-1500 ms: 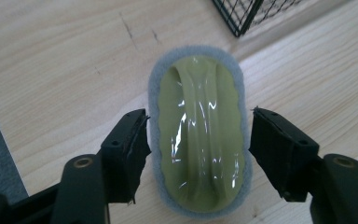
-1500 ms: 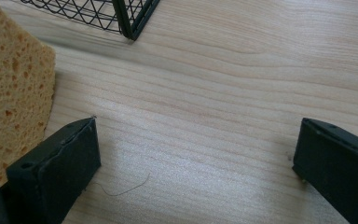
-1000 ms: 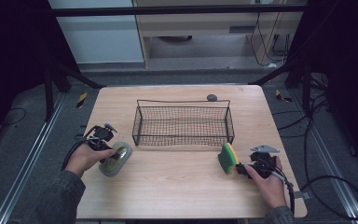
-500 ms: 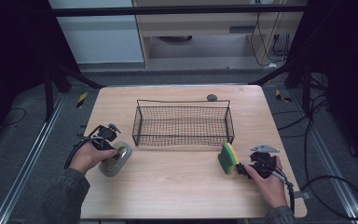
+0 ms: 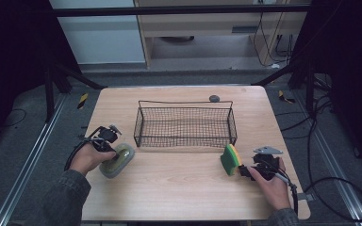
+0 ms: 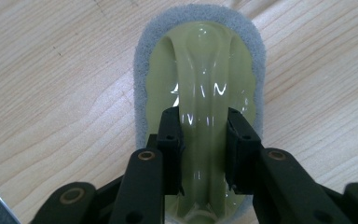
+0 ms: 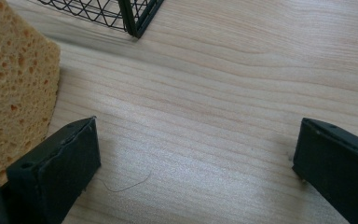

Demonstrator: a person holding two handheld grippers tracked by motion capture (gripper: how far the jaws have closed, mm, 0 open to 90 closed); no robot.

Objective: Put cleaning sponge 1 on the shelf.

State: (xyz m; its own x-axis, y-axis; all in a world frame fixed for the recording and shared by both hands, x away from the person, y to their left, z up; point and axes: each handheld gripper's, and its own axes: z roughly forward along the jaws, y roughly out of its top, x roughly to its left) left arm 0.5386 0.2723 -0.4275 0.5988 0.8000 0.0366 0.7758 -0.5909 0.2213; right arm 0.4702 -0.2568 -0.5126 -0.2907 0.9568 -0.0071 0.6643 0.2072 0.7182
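The left hand-held gripper (image 6: 204,140) is closed on the scrubbing pad (image 6: 200,88), which lies flat on the bench (image 5: 179,188) near its left edge, just off the front left corner of the wire basket (image 5: 185,125). In the left gripper view the two black jaws press against either side of the pad's raised, glossy pale-green handle, with the grey scouring fringe showing all around the green top. The jaws have just been closing, and the handle is now clamped between them. In the high view the person's left hand (image 5: 88,157) holds that gripper at the pad's left end, the sleeve coming in from the bottom left corner.

The right hand-held gripper (image 7: 196,154) is open. Its jaws stand wide apart over bare wood, and nothing sits between them. The yellow and green sponge (image 5: 231,159) stands on edge near the right edge of the bench, just off the front right corner of the basket. In the right gripper view its porous yellow face (image 7: 14,84) rises right beside the left jaw; whether the two touch cannot be told. A corner of the basket shows at the top of that view.

The basket stands in the middle of the bench. A small dark round object (image 5: 214,98) lies behind it, near the back edge.
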